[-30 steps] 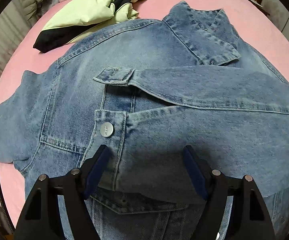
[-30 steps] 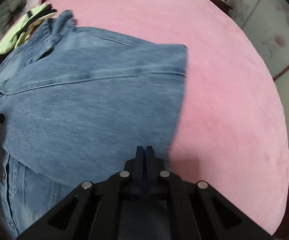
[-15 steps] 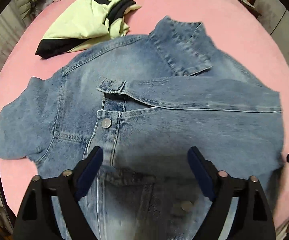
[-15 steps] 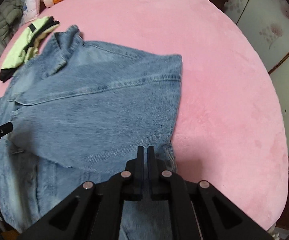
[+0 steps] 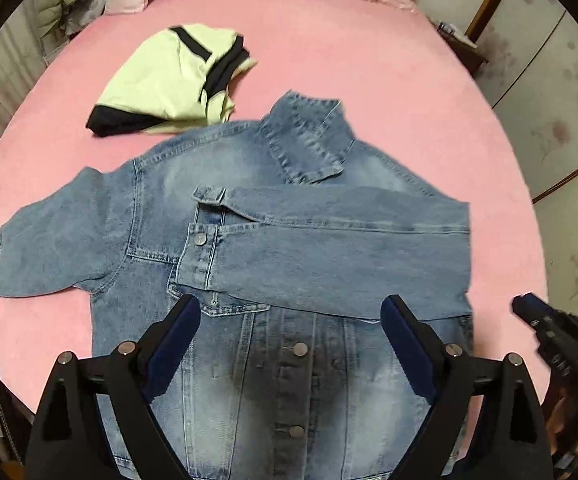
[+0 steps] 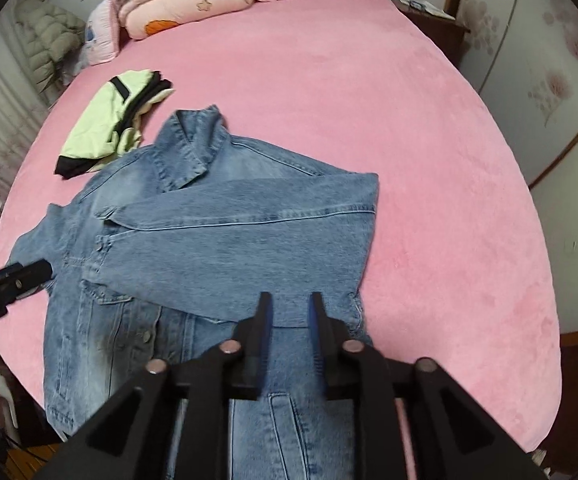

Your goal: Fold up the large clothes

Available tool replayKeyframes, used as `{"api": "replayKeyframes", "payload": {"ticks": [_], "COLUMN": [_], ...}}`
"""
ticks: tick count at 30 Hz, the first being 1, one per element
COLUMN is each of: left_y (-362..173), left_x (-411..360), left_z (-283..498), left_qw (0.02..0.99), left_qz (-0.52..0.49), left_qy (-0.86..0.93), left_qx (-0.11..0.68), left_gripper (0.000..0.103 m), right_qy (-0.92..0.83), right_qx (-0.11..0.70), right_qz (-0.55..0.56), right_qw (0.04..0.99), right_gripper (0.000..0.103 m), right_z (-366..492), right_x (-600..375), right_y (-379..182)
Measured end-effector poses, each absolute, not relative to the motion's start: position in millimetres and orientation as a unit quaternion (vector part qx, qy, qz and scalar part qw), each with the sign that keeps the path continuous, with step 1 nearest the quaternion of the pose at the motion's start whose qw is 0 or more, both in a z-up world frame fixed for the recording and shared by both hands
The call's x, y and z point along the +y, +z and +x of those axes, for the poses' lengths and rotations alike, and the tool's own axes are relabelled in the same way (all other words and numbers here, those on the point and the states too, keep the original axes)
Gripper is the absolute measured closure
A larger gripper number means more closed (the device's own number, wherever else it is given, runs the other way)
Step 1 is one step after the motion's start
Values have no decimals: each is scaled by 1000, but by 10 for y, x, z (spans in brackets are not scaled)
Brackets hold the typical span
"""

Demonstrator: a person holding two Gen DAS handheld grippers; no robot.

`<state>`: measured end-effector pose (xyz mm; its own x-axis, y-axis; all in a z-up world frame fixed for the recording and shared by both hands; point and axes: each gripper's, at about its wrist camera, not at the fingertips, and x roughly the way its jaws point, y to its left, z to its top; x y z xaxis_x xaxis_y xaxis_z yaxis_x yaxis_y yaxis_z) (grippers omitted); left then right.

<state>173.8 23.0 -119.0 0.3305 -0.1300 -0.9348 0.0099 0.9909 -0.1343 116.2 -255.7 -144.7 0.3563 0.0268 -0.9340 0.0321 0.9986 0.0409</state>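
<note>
Jacket [image 5: 273,248] flat on bed [image 5: 369,60], one sleeve folded across chest, other sleeve [image 5: 49,240] splayed out nearer L gripper [image 5: 291,314] (wide, opening, empty) than R gripper [image 6: 289,312] (narrow, opening, empty)

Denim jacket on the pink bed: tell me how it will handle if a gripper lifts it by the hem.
The denim jacket will probably drape rather than stay flat; its folded sleeve already lies limp across the chest. The thick seams and metal buttons suggest it is fairly heavy, so the sleeve may slide off when it is lifted.
</note>
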Motion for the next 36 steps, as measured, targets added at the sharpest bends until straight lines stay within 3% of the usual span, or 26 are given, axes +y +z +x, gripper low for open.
{"api": "replayKeyframes", "payload": {"ticks": [3,24,36], "left_y": [-1047,-571,-378], "left_x": [204,376,1627], "left_z": [1657,1289,1185], "left_qw": [822,832,843], "left_qz": [-50,-55,-57], "left_qy": [-45,-79,-94], "left_qx": [565,547,526], "left_gripper": [1,1,1], "right_qy": [11,49,19], "right_qx": [566,560,530], "right_qz": [25,63,44], "right_qw": [824,825,847], "right_gripper": [74,74,74], "right_z": [1085,780,768], "right_x": [-2494,-2218,-1333], "right_y": [-1395,-1145,-827]}}
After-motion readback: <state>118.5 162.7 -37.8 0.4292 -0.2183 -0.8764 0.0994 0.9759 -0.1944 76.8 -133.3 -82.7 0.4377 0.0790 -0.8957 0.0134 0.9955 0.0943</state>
